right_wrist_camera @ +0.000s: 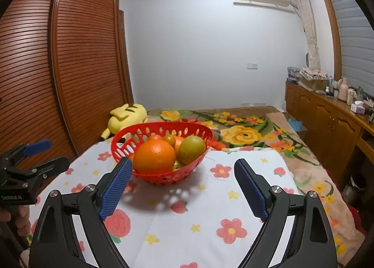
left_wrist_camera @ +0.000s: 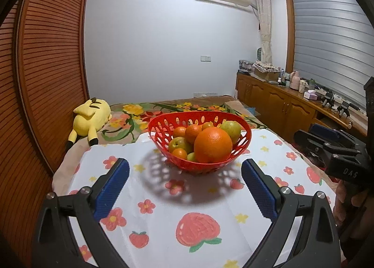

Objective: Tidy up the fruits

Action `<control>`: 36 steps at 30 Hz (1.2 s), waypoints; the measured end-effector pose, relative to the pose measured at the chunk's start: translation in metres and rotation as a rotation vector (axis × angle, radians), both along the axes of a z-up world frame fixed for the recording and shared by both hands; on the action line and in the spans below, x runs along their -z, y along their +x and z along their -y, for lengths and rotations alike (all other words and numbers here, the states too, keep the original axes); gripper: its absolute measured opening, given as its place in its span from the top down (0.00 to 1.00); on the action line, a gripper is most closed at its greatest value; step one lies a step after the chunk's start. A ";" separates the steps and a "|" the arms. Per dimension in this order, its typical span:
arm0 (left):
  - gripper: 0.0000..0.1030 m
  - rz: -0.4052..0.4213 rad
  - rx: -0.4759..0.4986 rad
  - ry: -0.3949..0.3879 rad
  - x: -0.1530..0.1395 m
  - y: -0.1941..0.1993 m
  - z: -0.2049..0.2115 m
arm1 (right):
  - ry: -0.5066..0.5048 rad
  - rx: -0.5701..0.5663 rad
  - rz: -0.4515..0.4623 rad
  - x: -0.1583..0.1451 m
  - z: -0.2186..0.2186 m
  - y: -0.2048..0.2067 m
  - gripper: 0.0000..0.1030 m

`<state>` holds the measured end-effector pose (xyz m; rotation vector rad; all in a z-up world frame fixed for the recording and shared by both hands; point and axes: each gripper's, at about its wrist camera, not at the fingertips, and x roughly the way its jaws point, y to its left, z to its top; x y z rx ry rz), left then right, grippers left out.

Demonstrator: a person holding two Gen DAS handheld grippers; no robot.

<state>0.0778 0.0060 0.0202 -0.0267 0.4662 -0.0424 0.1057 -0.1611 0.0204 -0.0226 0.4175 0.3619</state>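
A red perforated basket (left_wrist_camera: 161,132) stands on a white cloth with strawberry and flower prints (left_wrist_camera: 163,209). It holds a large orange (left_wrist_camera: 212,144), several small tangerines (left_wrist_camera: 192,133) and green fruits (left_wrist_camera: 231,129). My left gripper (left_wrist_camera: 184,172) is open and empty, just short of the basket. In the right wrist view the basket (right_wrist_camera: 121,144) with the large orange (right_wrist_camera: 154,156) and a green fruit (right_wrist_camera: 191,149) sits ahead, left of centre. My right gripper (right_wrist_camera: 183,171) is open and empty, its left finger (right_wrist_camera: 116,186) close to the basket's front.
A yellow plush toy (left_wrist_camera: 91,118) lies on the flowered blanket (right_wrist_camera: 245,132) behind the cloth. A slatted wooden wardrobe (left_wrist_camera: 46,69) stands to the left. A wooden cabinet with bottles (left_wrist_camera: 280,97) lines the right wall. The other gripper shows at each view's edge (left_wrist_camera: 332,148) (right_wrist_camera: 28,167).
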 end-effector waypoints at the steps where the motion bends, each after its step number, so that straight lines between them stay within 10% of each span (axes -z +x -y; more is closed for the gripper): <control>1: 0.05 0.000 -0.002 -0.001 0.000 -0.001 -0.001 | 0.003 0.001 -0.001 0.000 0.001 -0.001 0.12; 36: 0.05 0.017 -0.010 -0.020 -0.005 -0.017 -0.004 | 0.001 0.008 0.005 -0.001 0.002 -0.009 0.12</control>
